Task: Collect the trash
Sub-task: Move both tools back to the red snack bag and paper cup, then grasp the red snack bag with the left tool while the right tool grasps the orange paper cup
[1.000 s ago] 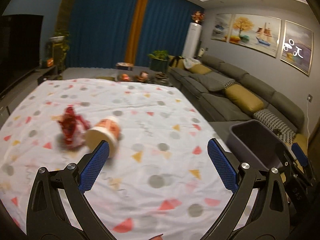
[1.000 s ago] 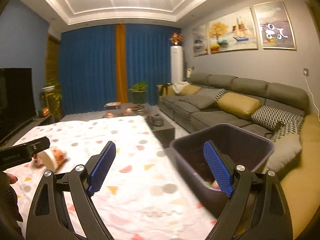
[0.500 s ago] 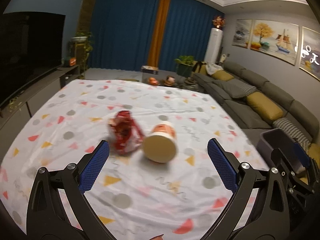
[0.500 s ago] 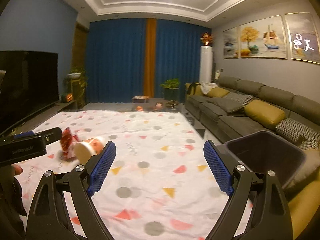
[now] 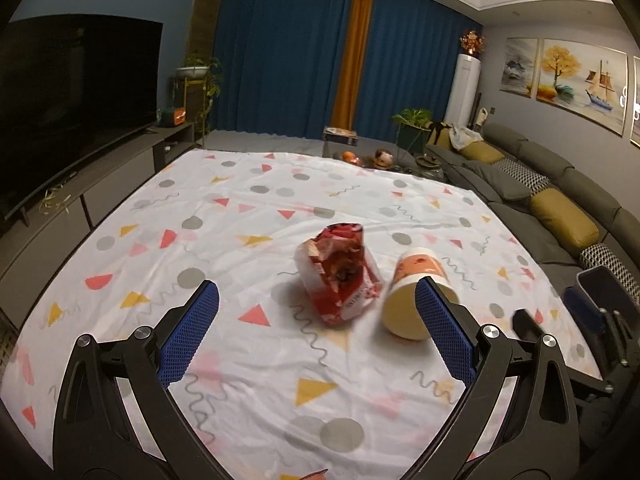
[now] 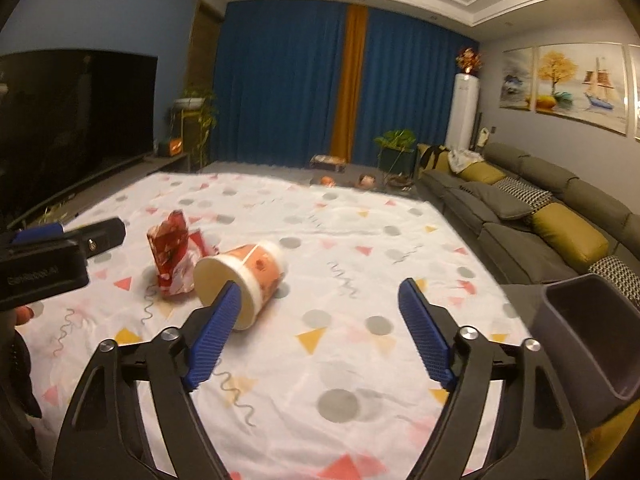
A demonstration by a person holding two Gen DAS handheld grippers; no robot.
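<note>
A crumpled red and white wrapper [image 5: 340, 276] lies on the patterned tablecloth [image 5: 248, 208], with an orange paper cup [image 5: 414, 296] on its side just right of it. My left gripper [image 5: 316, 336] is open and empty, just short of the wrapper. In the right wrist view the wrapper [image 6: 174, 254] and the cup [image 6: 244, 276] lie left of centre. My right gripper [image 6: 320, 332] is open and empty, its left finger in front of the cup's mouth. The left gripper's body [image 6: 52, 260] shows at the left edge.
A dark grey bin [image 6: 588, 336] stands off the table's right edge; it also shows in the left wrist view [image 5: 604, 292]. A grey sofa [image 5: 560, 208] runs along the right wall. A TV [image 5: 76, 92] on a low cabinet stands to the left.
Both grippers have swung left, away from the bin and toward the trash. The wrapper and cup now sit nearer and more central in both views. Both grippers stay open.
</note>
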